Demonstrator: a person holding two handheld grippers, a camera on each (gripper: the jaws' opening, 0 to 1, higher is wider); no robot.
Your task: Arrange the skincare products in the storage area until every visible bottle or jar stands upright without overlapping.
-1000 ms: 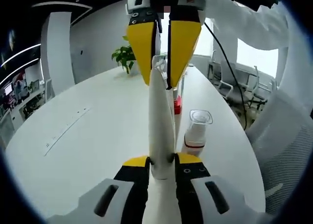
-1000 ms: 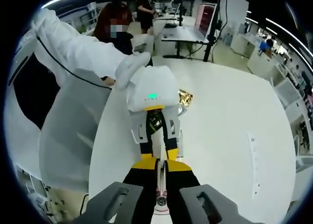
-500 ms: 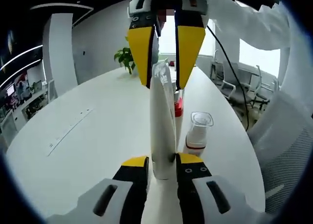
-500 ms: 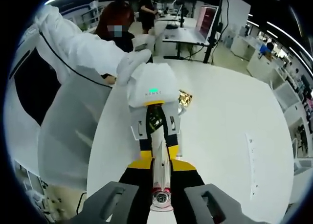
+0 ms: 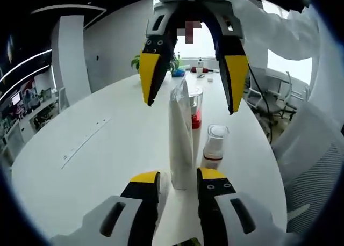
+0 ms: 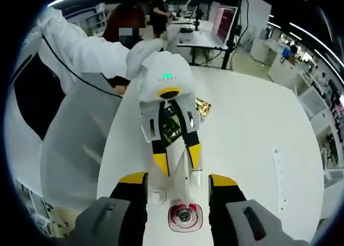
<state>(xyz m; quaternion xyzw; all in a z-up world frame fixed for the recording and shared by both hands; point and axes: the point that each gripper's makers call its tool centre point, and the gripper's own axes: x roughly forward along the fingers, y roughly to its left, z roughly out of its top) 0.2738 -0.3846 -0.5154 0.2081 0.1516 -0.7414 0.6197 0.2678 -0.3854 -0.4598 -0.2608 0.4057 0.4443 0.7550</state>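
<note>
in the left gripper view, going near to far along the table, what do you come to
Left gripper jaws, white tube standing between them, clear-capped jar, red-banded bottle, right gripper hanging open above, then the potted plant at the far end.

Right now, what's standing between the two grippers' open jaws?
In the left gripper view, a white tube stands upright between the left gripper and the right gripper, with a red-banded bottle just behind it.
</note>
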